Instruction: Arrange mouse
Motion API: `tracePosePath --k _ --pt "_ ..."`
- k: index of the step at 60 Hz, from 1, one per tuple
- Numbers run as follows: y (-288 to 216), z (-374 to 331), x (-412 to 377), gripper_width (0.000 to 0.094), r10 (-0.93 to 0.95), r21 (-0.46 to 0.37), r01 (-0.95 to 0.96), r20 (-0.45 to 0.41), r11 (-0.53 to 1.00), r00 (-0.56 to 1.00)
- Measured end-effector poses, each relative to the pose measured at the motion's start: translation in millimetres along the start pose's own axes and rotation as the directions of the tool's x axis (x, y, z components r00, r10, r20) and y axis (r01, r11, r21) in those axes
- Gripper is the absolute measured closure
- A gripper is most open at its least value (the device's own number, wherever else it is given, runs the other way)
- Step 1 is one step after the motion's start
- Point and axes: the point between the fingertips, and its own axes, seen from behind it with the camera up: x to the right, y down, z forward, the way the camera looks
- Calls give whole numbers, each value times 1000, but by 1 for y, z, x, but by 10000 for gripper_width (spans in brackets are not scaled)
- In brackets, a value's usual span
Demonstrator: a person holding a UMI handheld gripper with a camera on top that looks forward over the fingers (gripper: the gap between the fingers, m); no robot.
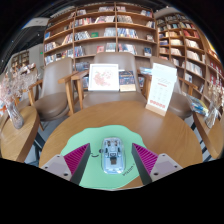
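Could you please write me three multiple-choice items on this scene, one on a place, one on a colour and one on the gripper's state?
1. Where does the mouse lie?
A. between the fingers, on the mat
B. on a shelf
C. on a chair

2. What colour is the mat?
A. red
B. green
C. blue

3. How does the gripper stand?
A. shut on the mouse
B. shut on nothing
C. open

Key: 1 A, the mouse rests on the mat with a finger at each side. 2 B, the mat shows light green on the table. 3 C, gaps show between the pads and the mouse.

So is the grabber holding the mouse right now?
Gripper: open; the mouse sits between its fingers on the green mat, not squeezed.
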Motion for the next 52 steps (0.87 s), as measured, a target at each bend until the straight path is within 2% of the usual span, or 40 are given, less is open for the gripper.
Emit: tracePosePath --k 11,19,29,38,43,52 --pt "-1 -107 18 85 -20 83 19 11 996 1000" --pt "19 -188 25 84 -20 132 15 40 991 999" --pt "58 -258 41 87 -18 151 13 33 988 999" --pt "83 -285 66 88 -43 157 43 -4 987 999" --pt "97 -289 71 83 -28 136 26 8 990 1000" --pt "110 -292 90 80 -42 137 48 -43 989 998"
